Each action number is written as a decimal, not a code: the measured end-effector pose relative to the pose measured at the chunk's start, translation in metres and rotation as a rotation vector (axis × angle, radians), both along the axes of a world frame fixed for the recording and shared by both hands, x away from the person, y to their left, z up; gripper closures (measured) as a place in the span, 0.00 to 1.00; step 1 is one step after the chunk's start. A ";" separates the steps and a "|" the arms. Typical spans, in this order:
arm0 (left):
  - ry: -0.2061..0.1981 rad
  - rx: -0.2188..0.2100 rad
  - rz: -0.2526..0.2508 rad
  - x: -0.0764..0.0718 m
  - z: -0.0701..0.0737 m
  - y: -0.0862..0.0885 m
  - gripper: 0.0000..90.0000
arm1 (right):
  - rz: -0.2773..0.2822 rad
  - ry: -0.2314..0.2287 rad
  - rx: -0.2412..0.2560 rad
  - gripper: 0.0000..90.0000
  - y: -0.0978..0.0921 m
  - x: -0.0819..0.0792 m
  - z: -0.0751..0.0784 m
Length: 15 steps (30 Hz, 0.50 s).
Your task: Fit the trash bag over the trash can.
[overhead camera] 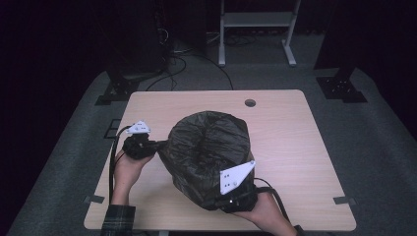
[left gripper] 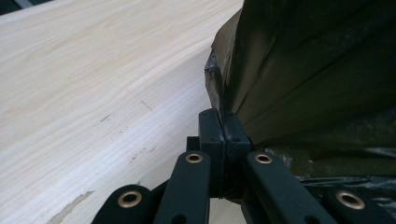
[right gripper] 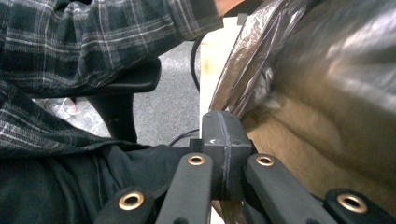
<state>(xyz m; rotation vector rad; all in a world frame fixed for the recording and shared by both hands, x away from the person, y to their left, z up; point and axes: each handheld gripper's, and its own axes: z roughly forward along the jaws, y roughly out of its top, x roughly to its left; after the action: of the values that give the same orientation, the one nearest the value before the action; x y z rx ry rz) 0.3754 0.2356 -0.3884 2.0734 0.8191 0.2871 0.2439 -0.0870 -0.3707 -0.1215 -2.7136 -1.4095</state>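
A big black plastic bag stands puffed up in the middle of the light wooden table. My left gripper is at the bag's left side, shut on a pinch of its film. In the left gripper view the black bag rises to the right and my left gripper has its jaws pressed together on its edge. My right gripper is at the bag's near right bottom. In the right gripper view my right gripper is clamped on the bag, whose film runs between the jaws.
A round cable hole sits near the table's far edge. Behind the table stand a white metal frame and cables on the grey floor. A plaid sleeve and a chair armrest lie close to my right gripper.
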 end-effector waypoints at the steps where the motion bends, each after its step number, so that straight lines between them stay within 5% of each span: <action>1: -0.001 -0.003 -0.002 0.000 0.000 0.000 0.99 | -0.001 -0.001 0.006 0.99 -0.001 0.000 -0.001; 8: -0.012 -0.007 0.006 -0.002 0.004 0.001 0.99 | -0.088 -0.090 0.140 0.83 -0.039 -0.003 0.038; 11: -0.009 -0.004 0.003 -0.002 0.004 0.001 0.99 | -0.198 -0.140 0.191 0.77 -0.065 0.006 0.057; 15: -0.009 0.001 -0.001 -0.001 0.003 -0.002 0.99 | -0.374 -0.173 0.210 0.69 -0.094 0.040 0.072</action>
<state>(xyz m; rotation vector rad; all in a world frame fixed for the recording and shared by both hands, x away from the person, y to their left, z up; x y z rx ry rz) 0.3745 0.2334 -0.3856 2.0718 0.8123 0.2957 0.2838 -0.1808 -0.2983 -0.5417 -2.7571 -1.8743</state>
